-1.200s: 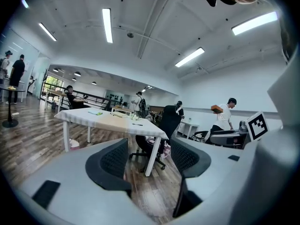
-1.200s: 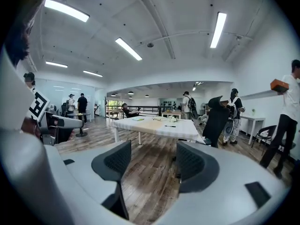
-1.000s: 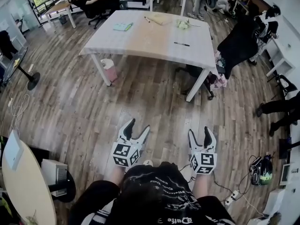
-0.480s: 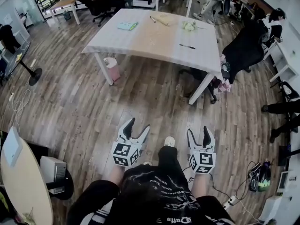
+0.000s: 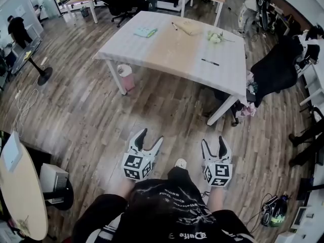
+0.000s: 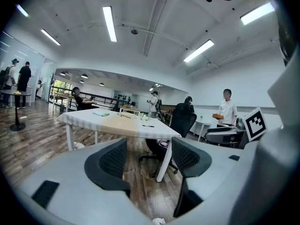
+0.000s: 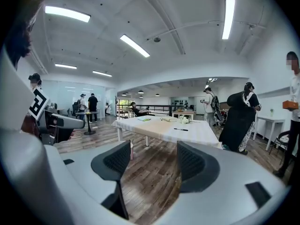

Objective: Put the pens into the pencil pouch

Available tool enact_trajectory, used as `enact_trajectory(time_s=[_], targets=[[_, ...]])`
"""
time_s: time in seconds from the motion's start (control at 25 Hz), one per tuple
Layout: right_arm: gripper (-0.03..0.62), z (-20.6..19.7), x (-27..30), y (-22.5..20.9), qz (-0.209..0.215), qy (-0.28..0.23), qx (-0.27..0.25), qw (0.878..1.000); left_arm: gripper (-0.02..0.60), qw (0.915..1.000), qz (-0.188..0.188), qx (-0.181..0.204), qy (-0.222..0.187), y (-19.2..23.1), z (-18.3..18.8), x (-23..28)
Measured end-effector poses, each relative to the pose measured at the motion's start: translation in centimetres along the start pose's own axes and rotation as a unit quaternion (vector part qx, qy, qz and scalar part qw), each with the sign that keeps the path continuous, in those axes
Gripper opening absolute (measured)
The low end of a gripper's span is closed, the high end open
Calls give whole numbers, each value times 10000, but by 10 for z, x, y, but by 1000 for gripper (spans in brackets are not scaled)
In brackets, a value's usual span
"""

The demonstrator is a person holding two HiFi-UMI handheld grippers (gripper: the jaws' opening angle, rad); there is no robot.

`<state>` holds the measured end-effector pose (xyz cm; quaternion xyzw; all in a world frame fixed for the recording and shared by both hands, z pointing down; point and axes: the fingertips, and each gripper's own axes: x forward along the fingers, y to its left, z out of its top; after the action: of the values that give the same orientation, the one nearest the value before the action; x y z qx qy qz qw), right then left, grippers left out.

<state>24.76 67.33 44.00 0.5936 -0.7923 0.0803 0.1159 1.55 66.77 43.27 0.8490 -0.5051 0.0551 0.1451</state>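
White bench (image 5: 152, 54) stands well ahead of us across the wood floor (image 5: 91, 110). Our left tongs (image 5: 151, 135) & right tongs (image 5: 213, 140) ride low by our waist, both open & empty, prob. because we're only approaching. Tan pouch (image 5: 190, 28) & black pen (image 5: 210, 62) lie apart on the bench. Vs. 1 s ago, bench looks slightly nearer; tongs unchanged.

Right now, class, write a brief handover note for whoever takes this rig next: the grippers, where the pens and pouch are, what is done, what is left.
Left gripper: open, empty.
Right gripper: open, empty.
Both are over the floor, short of the table.
On the table: a black pen, and a second pen beside what looks like the tan pouch.
Done: nothing.
Left: put every pen into the pouch.
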Motion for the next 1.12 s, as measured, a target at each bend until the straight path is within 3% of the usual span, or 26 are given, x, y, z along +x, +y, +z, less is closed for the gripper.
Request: enact_trajectory(time_s=[0.52, 0.72, 1.12], targets=[[298, 38, 107, -136, 516, -104, -98, 9986, 302, 9994, 342, -36, -96, -45, 39, 162], [296, 29, 125, -169, 639, 15, -52, 9979, 302, 9989, 409, -244, 19, -56, 36, 210], [295, 18, 157, -215, 567, 135, 117, 9982, 302, 9989, 392, -138, 204, -62, 37, 268]])
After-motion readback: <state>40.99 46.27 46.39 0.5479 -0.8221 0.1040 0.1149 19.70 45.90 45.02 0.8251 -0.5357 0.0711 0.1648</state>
